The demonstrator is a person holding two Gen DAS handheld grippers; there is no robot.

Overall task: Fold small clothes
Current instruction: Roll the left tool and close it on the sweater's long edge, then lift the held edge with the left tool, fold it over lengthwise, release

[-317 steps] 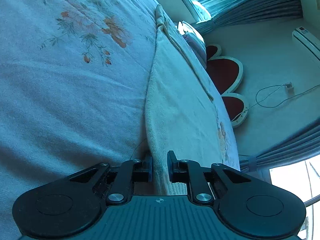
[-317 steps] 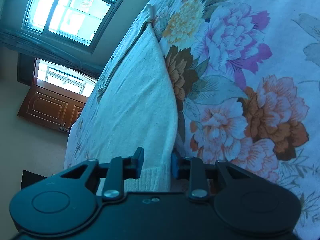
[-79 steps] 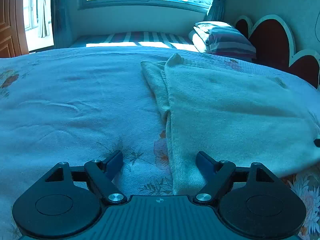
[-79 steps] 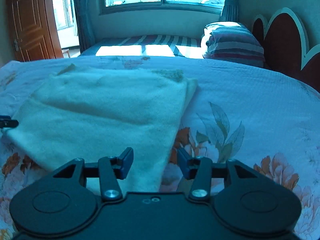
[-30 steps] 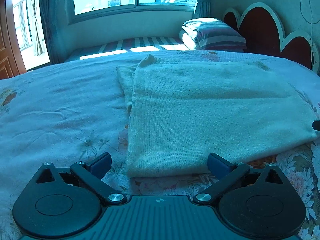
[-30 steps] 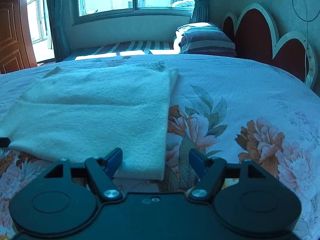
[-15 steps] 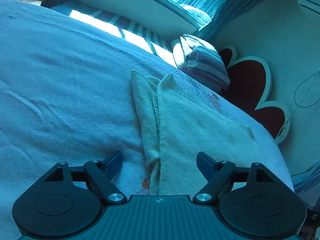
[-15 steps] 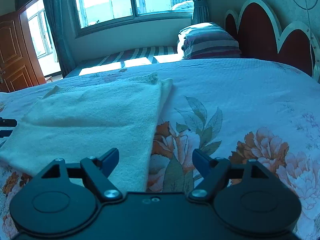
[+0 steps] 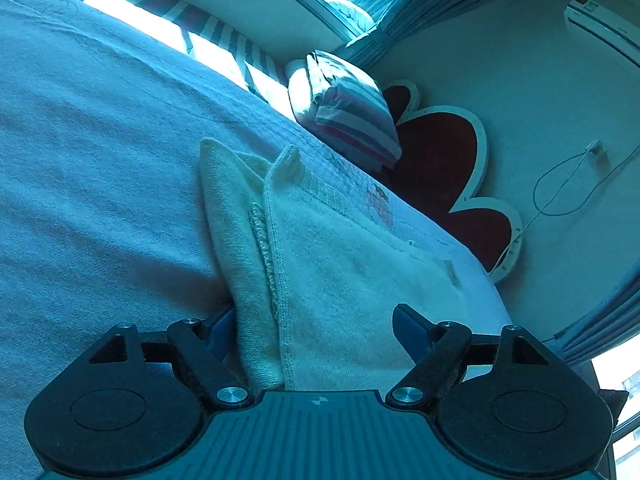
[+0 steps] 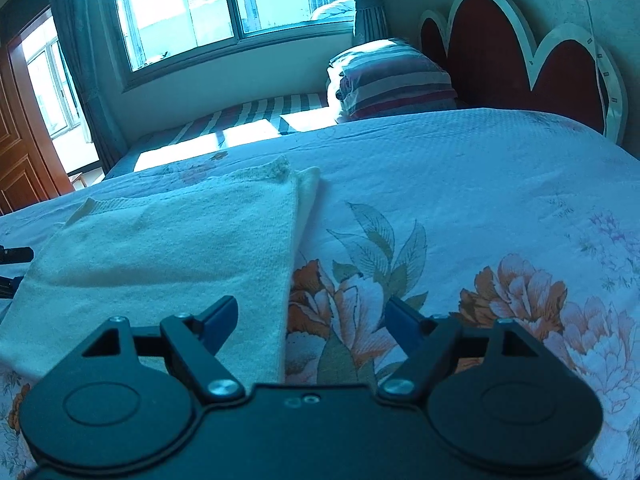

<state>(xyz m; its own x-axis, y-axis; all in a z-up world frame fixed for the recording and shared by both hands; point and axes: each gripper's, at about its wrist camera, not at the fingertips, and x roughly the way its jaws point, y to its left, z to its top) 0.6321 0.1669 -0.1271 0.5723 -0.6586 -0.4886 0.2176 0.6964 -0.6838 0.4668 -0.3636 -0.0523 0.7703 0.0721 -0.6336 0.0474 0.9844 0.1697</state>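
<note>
My left gripper (image 9: 310, 330) and right gripper (image 10: 310, 318) both gape, released, straddling opposite side edges of the cream knitted garment (image 10: 168, 248), already folded flat at twelve o'clock on the floral bedspread (image 10: 480, 208). Likely another fold remains.

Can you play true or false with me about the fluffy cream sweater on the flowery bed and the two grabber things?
1. The cream sweater lies folded on the flowery bedspread. True.
2. The right hand-held gripper is squeezing the sweater. False: its jaws stand open, with the sweater's edge between them.
3. A striped pillow sits by the red headboard. True.
4. The left hand-held gripper is lifting the sweater into the air. False: the sweater lies flat on the bed, and the jaws are open around its edge.
5. The window is covered by closed curtains. False: the curtains are pulled aside and daylight comes in.
</note>
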